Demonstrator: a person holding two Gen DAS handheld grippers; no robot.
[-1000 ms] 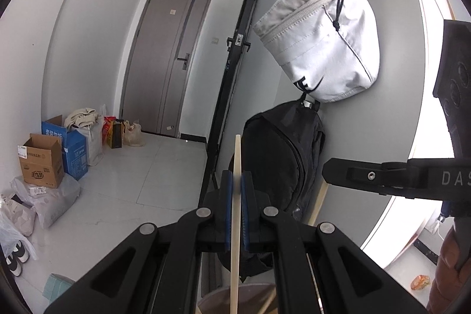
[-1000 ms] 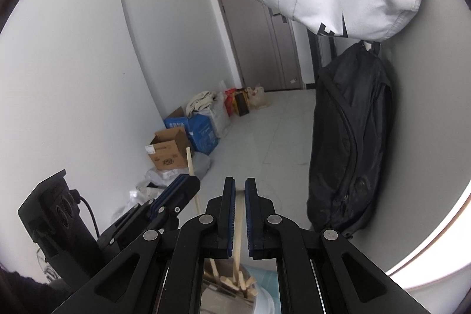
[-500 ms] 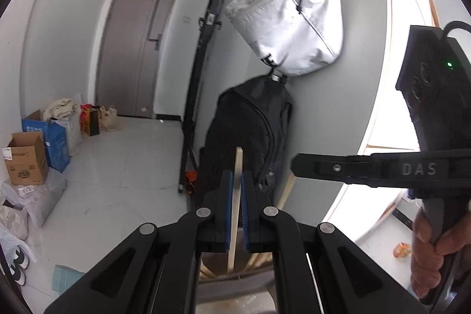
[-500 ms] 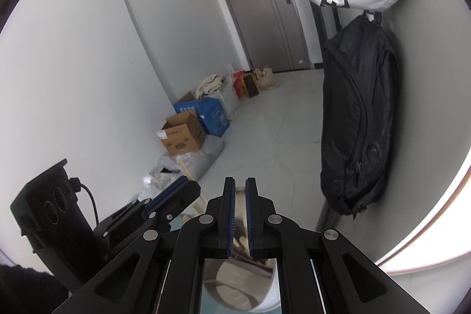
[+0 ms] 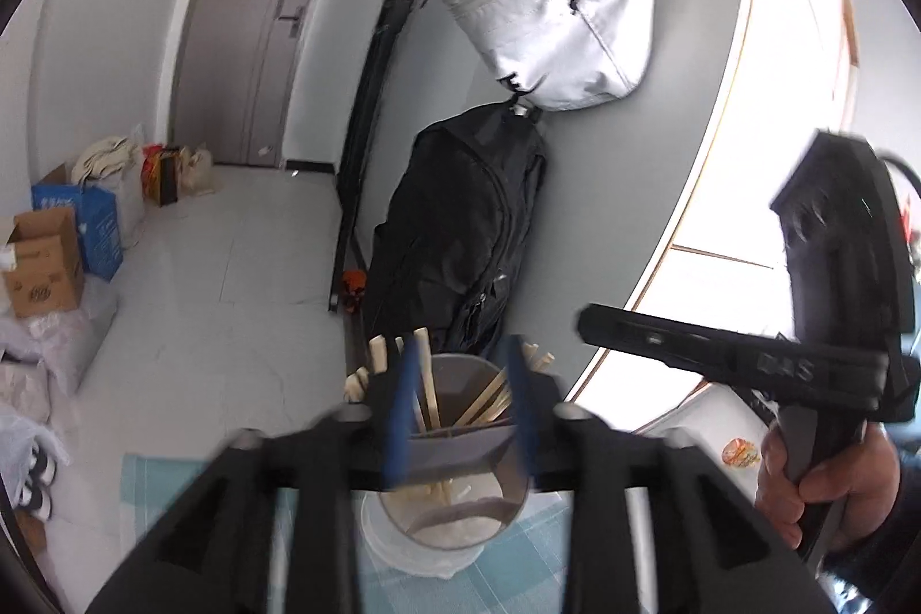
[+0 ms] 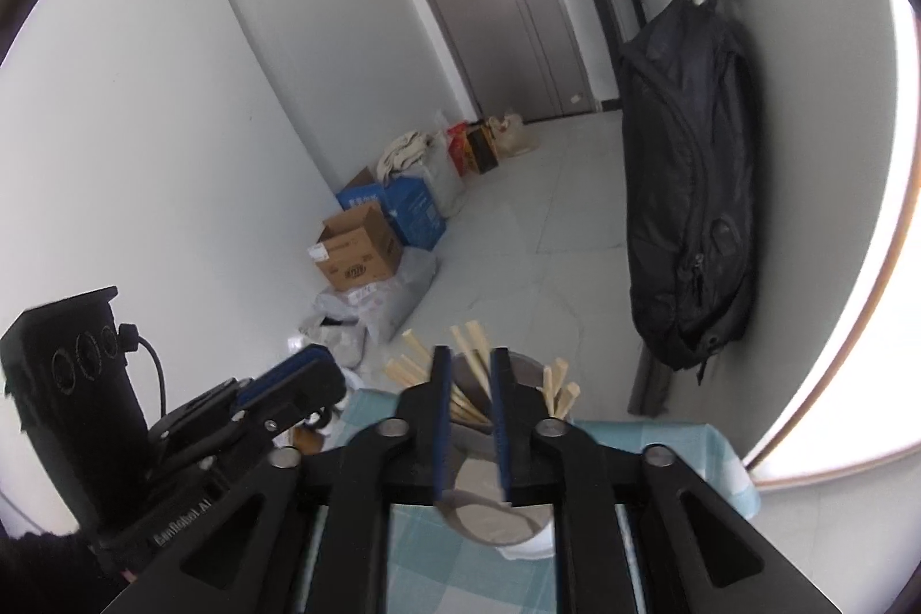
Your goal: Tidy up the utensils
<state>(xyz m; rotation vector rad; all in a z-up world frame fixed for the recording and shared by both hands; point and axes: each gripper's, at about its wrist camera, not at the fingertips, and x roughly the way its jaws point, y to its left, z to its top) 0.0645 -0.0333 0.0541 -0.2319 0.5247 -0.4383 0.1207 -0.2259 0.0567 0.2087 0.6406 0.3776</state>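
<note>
Both the left gripper (image 5: 463, 410) and right gripper (image 6: 469, 418) gape empty, just above the cup (image 5: 460, 510) of chopsticks (image 5: 429, 384).

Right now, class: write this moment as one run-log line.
left hand-held gripper: open, empty | right hand-held gripper: open, empty | wooden chopsticks: standing in grey cylindrical holder | holder: on blue checked cloth

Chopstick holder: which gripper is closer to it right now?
Roughly level, left perhaps slightly closer. The left gripper hangs open directly above the chopstick holder, jaws straddling its rim. The right gripper also sits open just over the holder, with chopsticks fanning beyond.
</note>
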